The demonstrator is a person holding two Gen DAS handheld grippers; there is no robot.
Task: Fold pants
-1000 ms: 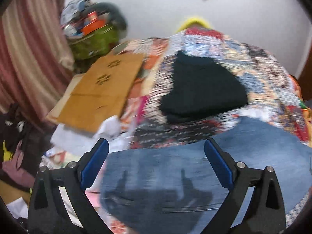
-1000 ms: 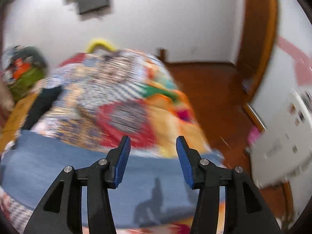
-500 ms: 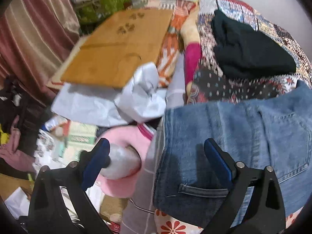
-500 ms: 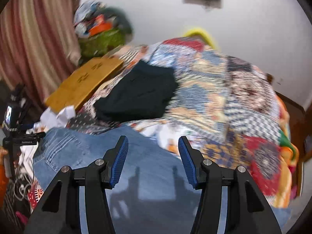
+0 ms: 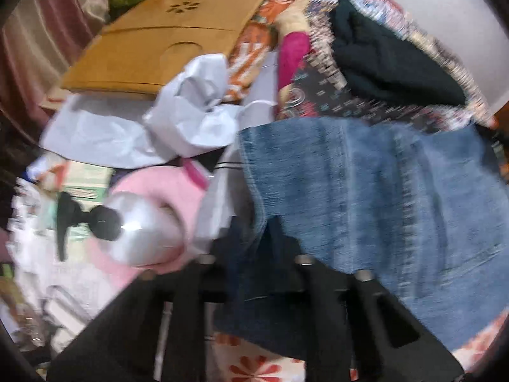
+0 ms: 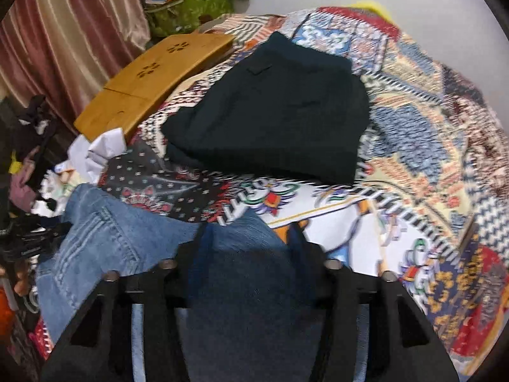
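Note:
Blue jeans (image 5: 381,191) lie spread across the near edge of a patchwork bedspread (image 6: 429,127). My left gripper (image 5: 254,232) points steeply down at their left edge; its jaws are closing and stand nearly together, with the denim hem pinched between them. In the right wrist view the jeans (image 6: 105,238) run off to the left. There my right gripper (image 6: 249,238) is closing too, and a raised bunch of denim fills the gap between its blue pads. Behind the jeans rests a folded black garment (image 6: 280,111), also in the left view (image 5: 381,63).
Left of the bed a wooden lap tray (image 5: 165,41) slopes over crumpled white paper (image 5: 191,121). A silver pump bottle (image 5: 140,235) on pink cloth sits just left of my left gripper. Curtains (image 6: 63,31) and a green bag (image 6: 191,9) stand at the back left.
The left gripper dropped from over the jeans to their left edge and went from wide open to closed on it. The right gripper swung left over the jeans and its jaws narrowed around denim.

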